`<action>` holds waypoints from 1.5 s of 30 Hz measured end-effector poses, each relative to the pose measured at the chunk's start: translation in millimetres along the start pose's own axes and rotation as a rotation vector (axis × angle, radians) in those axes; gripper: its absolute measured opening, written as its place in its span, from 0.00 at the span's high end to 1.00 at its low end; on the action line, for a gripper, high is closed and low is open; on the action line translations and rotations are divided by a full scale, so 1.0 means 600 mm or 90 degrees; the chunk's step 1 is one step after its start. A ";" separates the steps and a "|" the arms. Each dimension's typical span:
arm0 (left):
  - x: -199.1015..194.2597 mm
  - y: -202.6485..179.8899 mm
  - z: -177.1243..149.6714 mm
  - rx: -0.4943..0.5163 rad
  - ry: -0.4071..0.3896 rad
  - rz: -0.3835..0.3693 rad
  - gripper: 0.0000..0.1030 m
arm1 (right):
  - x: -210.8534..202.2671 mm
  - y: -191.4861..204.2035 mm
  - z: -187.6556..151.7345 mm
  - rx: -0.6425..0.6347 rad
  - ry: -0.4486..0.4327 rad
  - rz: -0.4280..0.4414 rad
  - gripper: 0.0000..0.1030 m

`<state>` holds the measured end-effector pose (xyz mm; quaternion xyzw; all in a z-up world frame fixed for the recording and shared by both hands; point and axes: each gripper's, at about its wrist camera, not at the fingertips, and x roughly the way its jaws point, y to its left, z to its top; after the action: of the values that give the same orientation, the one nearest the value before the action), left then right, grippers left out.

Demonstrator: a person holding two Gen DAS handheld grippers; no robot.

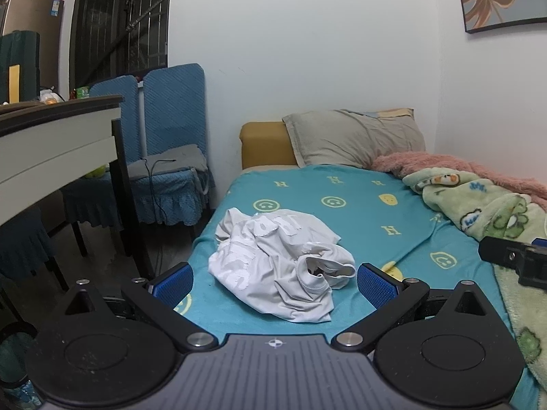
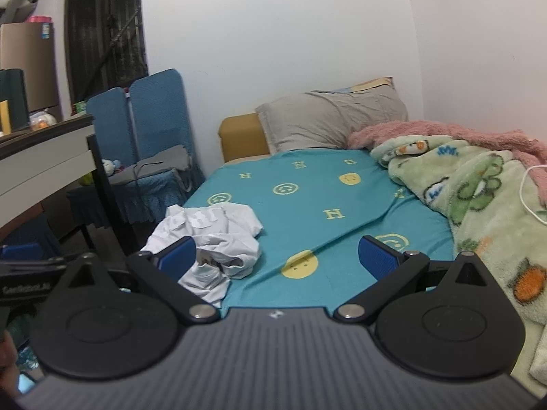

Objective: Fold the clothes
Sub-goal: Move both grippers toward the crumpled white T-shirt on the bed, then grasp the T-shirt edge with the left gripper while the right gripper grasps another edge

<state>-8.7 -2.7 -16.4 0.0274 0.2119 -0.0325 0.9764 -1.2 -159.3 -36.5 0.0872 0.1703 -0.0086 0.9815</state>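
Your left claw (image 1: 275,283) stands wide open and holds nothing; the crumpled white shirt (image 1: 280,263) lies framed between its blue pads (image 1: 172,285), not touching them. Your right claw (image 2: 277,259) is just as wide and empty, aimed more at bare sheet (image 2: 342,198), with the shirt (image 2: 208,239) off to its left, behind the left pad.

The shirt sits in a heap near the left edge of the bed, well apart from the green blanket (image 1: 495,212) and the pillow (image 1: 352,136). Nothing is folded yet.

Before any fold, you will likely need to spread the heap flat. Look for a hem or the collar opening facing you, pinch one layer only with each claw, and draw the two points apart over the open sheet. Keep the cloth away from the bed edge so it does not slide off.
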 end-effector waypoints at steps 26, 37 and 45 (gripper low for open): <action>0.357 -0.089 -0.033 0.059 0.222 -0.050 0.10 | 0.055 -0.087 -0.015 0.124 0.001 -0.034 0.00; 0.420 -0.072 -0.069 0.053 0.159 -0.062 0.82 | 0.177 -0.123 -0.100 0.175 0.048 -0.023 0.01; 0.261 -0.037 -0.009 0.066 0.029 -0.102 0.89 | 0.165 -0.104 -0.110 0.113 -0.005 -0.025 0.01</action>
<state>129.5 -32.5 -87.0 0.0613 0.2334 -0.1204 0.9630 67.4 -208.1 -141.2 0.1705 0.1667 -0.0435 0.9702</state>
